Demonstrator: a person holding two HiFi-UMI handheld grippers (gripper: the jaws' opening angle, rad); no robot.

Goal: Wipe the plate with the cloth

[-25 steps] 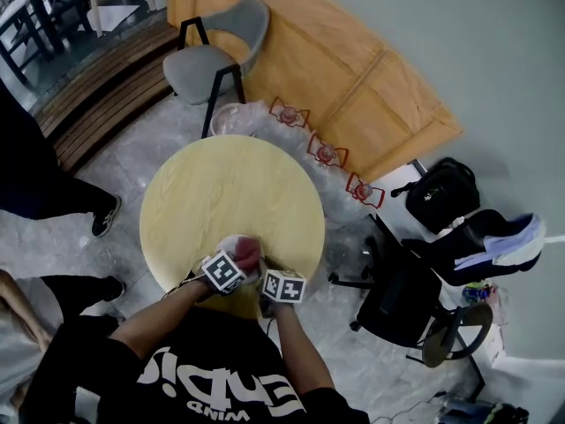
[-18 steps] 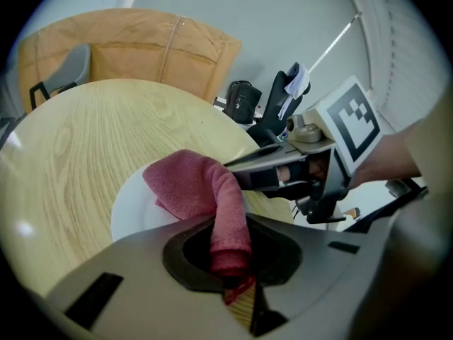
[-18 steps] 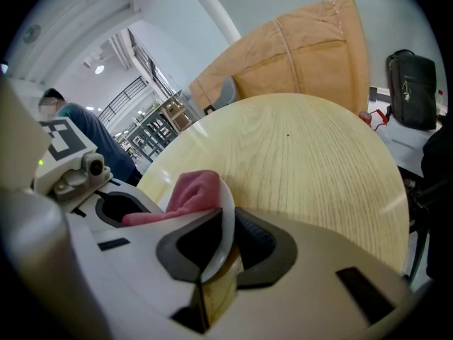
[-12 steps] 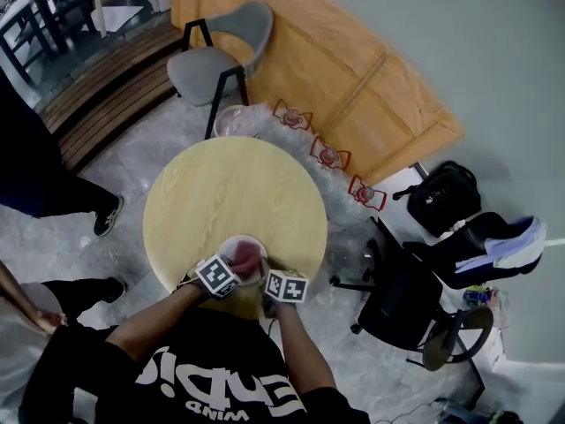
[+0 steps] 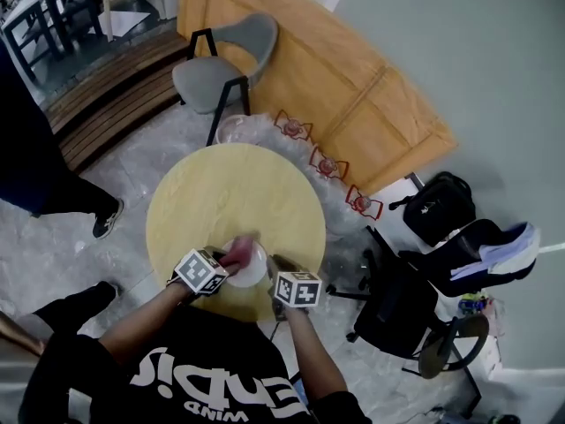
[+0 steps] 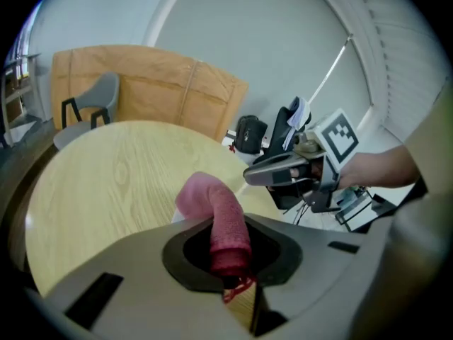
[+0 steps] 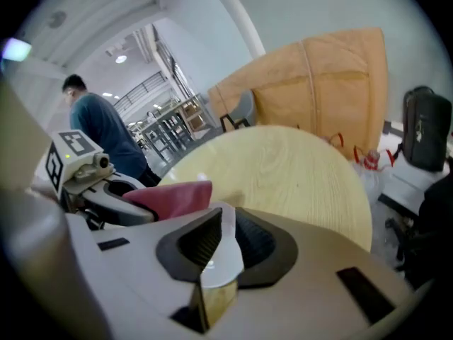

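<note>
Plate (image 5: 254, 266), white, is held over the near edge of the round pale-wood bench (image 5: 225, 193), in front of the person. The right claw (image 7: 219, 238) is pinching the plate's rim, with the rim standing edge-on between its jaws. The left claw (image 6: 230, 246) is pressed together on a pink cloth (image 6: 216, 214), which sticks out forward from the jaws and lies against the plate's face. A grey chair (image 5: 221, 60) stands well apart beyond the bench.
</note>
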